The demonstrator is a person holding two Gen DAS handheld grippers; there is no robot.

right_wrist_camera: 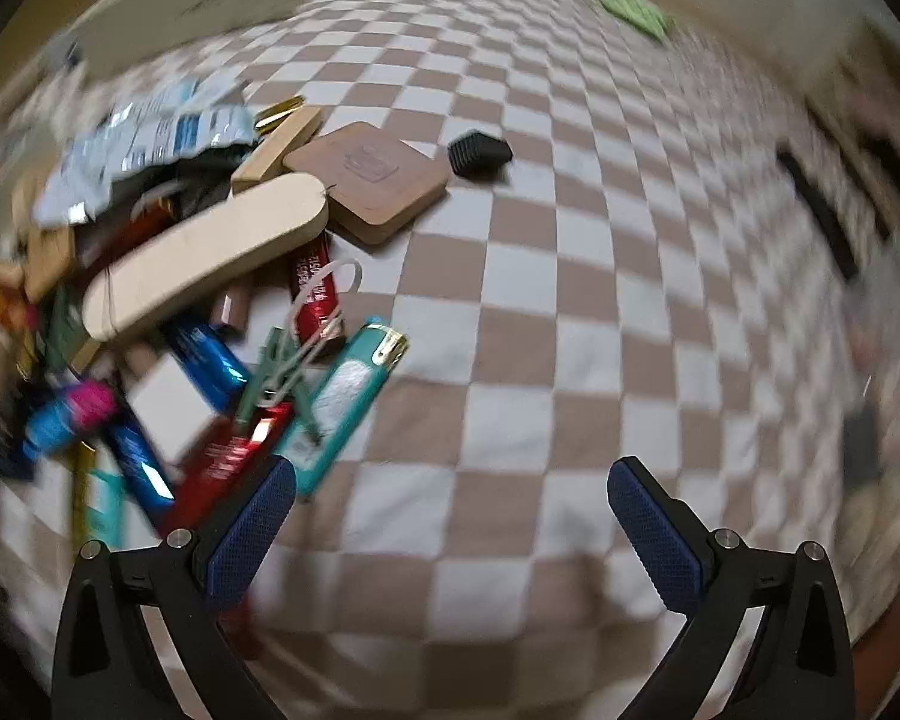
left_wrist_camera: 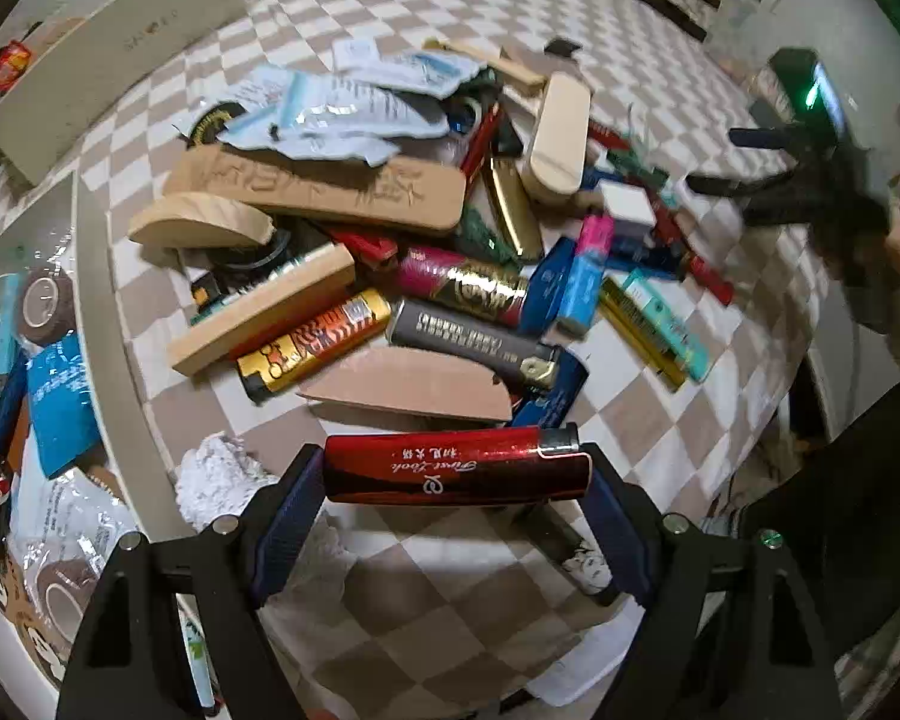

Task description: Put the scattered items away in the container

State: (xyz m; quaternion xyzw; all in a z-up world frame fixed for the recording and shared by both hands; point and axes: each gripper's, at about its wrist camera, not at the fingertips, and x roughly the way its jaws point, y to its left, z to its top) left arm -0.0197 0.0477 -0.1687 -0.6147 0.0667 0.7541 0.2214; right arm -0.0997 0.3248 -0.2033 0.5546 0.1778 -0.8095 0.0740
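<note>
Nearest to me, my left claw (left_wrist_camera: 453, 474) is closed on a red lighter (left_wrist_camera: 456, 471), which lies crosswise between the two blue pads (left_wrist_camera: 291, 516), its metal cap toward the right pad. It is lifted above the checkered cloth (left_wrist_camera: 450, 588) of the worktop. Just behind it a heap of scattered items is spread over the cloth: a gold lighter (left_wrist_camera: 315, 345), a grey lighter (left_wrist_camera: 471, 345), a long wooden block (left_wrist_camera: 264, 315), a carved brown board (left_wrist_camera: 324, 186) and crumpled foil wrappers (left_wrist_camera: 330, 114) on top. The container (left_wrist_camera: 99, 276), a white tray, stands at the left edge of the worktop, beside the heap, and already holds tape rolls and packets.

My right claw (right_wrist_camera: 450, 483) is wide open and holds nothing. It hangs over bare cloth at the right side of the heap, with its left pad just beside a teal lighter (right_wrist_camera: 345, 402). This view is blurred. Further back, a square wooden coaster (right_wrist_camera: 369, 180) and a small black cap (right_wrist_camera: 480, 153) lie apart.
</note>
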